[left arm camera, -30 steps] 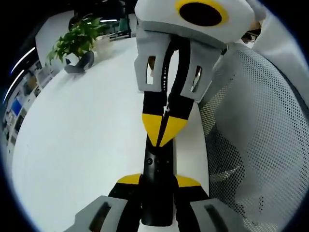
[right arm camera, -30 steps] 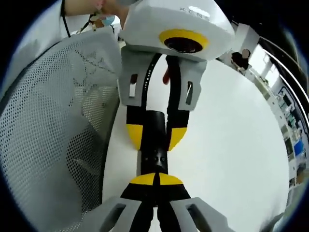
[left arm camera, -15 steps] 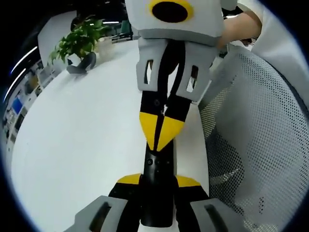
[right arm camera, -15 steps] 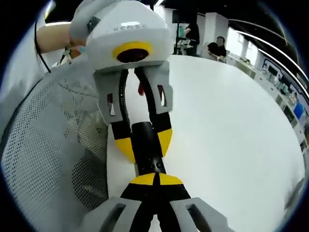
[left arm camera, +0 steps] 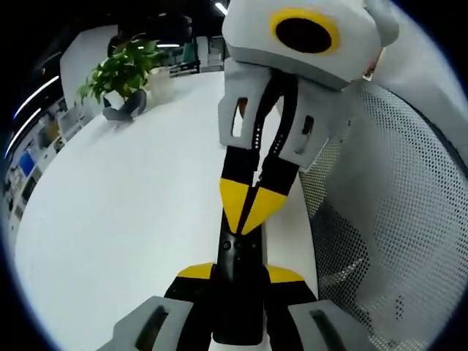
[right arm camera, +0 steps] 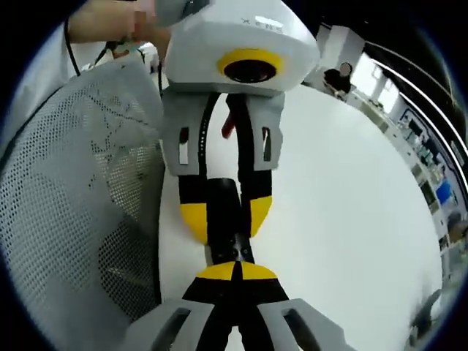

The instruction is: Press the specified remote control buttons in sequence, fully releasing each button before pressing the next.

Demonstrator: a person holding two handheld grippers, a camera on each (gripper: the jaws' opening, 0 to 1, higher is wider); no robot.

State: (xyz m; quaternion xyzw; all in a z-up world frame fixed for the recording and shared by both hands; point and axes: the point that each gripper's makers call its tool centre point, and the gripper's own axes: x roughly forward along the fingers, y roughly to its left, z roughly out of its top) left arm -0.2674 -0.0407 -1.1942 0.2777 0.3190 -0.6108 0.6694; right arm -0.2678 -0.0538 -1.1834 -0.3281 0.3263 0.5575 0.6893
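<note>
A black remote control (left arm camera: 238,252) is held off the table, and my left gripper (left arm camera: 240,274) is shut on it with a yellow-tipped jaw on each long side. My right gripper (left arm camera: 247,219) comes down from above, shut, and its joined yellow tips meet the remote's button face. In the right gripper view, the shut right gripper (right arm camera: 235,270) points at small buttons on the remote (right arm camera: 221,212). The left gripper (right arm camera: 224,219) clamps it from the far side. I cannot tell whether a button is pressed in.
A white table (left arm camera: 124,205) spreads out below, with a potted plant (left arm camera: 121,69) in a grey pot at its far end. A grey mesh chair back (left arm camera: 387,219) (right arm camera: 80,183) stands close beside the grippers. A person's hand (right arm camera: 117,18) shows above the chair.
Both views have swung and rolled with the hands. The right gripper's shut tips stay on the same part of the remote, a little lower. The left gripper still holds the remote.
</note>
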